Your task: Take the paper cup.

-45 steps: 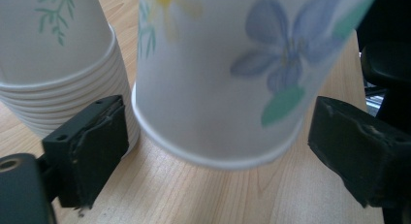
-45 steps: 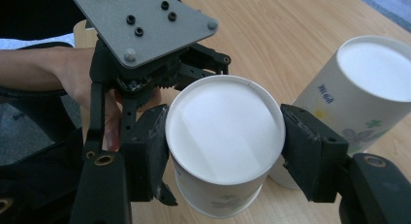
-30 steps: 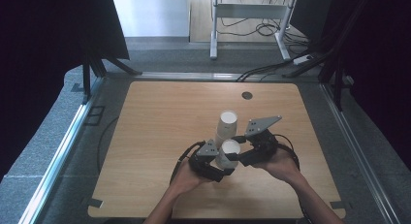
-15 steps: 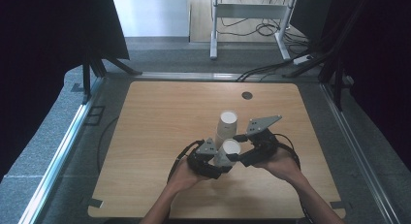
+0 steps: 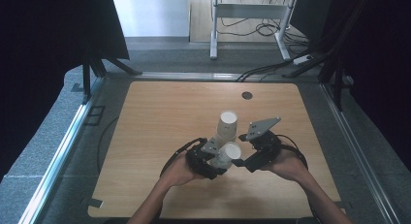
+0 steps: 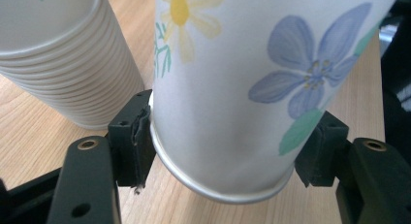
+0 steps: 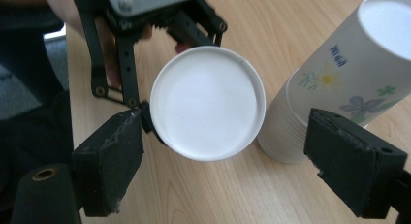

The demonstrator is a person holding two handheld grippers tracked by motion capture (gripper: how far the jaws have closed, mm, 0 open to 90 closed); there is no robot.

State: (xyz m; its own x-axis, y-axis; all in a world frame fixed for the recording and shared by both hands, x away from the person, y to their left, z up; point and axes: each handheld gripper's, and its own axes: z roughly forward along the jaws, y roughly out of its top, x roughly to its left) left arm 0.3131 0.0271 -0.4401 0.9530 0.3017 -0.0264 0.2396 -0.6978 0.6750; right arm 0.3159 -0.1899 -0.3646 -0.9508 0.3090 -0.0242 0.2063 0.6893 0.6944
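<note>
A flowered paper cup (image 6: 232, 88) lies tilted just above the table, and my left gripper (image 6: 228, 156) is shut on its narrow base. Its round white end (image 7: 207, 102) faces my right gripper (image 7: 232, 156). That gripper's jaws have just been opening and stand wide on either side of the cup, with the pads (image 7: 114, 156) off it. In the high view the cup (image 5: 230, 153) sits between the left gripper (image 5: 213, 158) and the right gripper (image 5: 247, 161). A stack of upturned cups (image 5: 228, 124) stands just behind.
The stack (image 7: 339, 83) is close on the right of my right gripper's jaws and touches or nearly touches the held cup (image 6: 63, 54). A small dark disc (image 5: 247, 95) lies near the far edge of the wooden table (image 5: 160, 117). Cables trail from both grippers.
Both hands have stayed almost in place by the stack. The cup between the grippers has barely shifted in the high view.
</note>
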